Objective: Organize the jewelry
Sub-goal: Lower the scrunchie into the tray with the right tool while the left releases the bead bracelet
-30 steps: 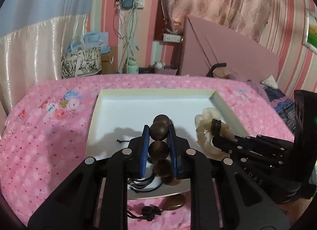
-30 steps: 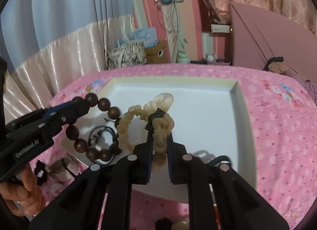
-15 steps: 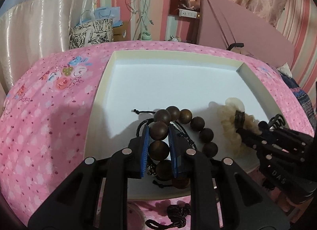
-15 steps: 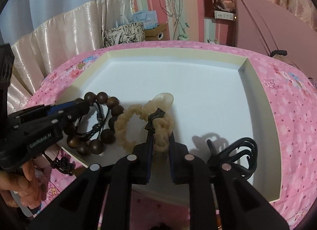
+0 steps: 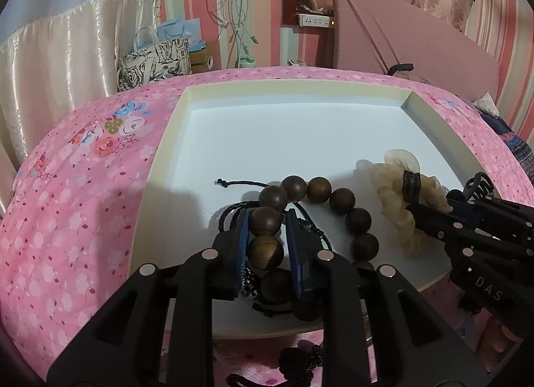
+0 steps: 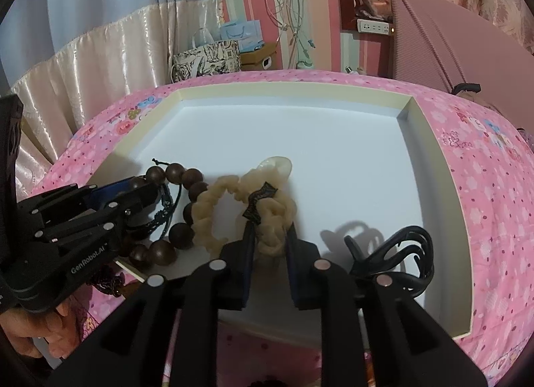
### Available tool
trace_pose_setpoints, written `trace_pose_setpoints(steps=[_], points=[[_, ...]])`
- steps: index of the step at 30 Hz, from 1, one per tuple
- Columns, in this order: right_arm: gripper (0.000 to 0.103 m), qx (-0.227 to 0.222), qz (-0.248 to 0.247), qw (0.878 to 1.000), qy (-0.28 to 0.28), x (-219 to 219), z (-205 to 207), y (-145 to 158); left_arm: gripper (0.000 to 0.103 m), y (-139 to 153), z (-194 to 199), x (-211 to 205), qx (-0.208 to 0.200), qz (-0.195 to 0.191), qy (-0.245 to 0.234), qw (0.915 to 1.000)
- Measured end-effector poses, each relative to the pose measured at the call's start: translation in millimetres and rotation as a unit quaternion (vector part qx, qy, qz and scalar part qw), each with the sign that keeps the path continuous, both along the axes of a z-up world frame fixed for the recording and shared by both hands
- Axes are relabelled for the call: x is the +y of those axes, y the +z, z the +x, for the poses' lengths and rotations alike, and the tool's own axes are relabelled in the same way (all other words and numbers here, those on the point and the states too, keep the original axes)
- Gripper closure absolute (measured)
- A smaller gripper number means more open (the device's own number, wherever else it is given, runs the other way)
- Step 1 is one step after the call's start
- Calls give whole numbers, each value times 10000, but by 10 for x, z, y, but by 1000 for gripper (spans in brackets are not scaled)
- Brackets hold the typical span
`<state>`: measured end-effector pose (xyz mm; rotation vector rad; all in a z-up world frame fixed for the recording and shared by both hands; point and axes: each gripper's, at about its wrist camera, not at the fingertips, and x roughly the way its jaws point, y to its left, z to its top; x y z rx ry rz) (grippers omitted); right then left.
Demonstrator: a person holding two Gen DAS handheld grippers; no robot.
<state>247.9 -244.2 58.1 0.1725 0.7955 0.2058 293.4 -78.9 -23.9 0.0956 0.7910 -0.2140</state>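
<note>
A white tray (image 5: 267, 93) with cream walls lies on the pink bedspread; it also shows in the right wrist view (image 6: 300, 90). My left gripper (image 5: 267, 220) is shut on a dark wooden bead bracelet (image 5: 333, 200) that rests on the tray floor over a black braided cord (image 5: 233, 213). My right gripper (image 6: 270, 230) is shut on a cream scrunchie (image 6: 220, 193) with a black tag, also lying in the tray next to the beads (image 6: 180, 233). The scrunchie (image 5: 393, 183) and right gripper (image 5: 430, 210) show in the left wrist view.
A black hair claw clip (image 6: 397, 253) lies in the tray's near right part. A dark tassel ornament (image 5: 300, 357) lies on the bedspread before the tray. A patterned bag (image 5: 153, 60) stands beyond the bed. A pink headboard (image 6: 467, 43) is at the right.
Both grippers came down and forward into the tray. The bead bracelet and the scrunchie went from hanging above it to resting on its floor, still gripped.
</note>
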Motion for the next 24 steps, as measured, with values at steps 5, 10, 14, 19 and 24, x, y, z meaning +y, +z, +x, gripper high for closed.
trace_pose_setpoints(steps=[5, 10, 14, 19, 24], points=[[68, -100, 22, 9999, -32, -23, -25, 21, 70, -1, -9, 5, -10, 5, -2, 10000], [65, -257, -115, 9996, -52, 6, -62, 73, 64, 20, -48, 51, -137, -13, 132, 9998], [62, -498, -431, 9978, -103, 94, -134, 141, 63, 53, -83, 41, -315, 130, 304, 9990], [43, -579, -882, 9944, -64, 246, -148, 175, 50, 120, -174, -8, -572, 175, 155, 9981], [40, -634, -873, 9940, -153, 210, -164, 202, 38, 196, -252, 66, -820, 43, 276, 9962]])
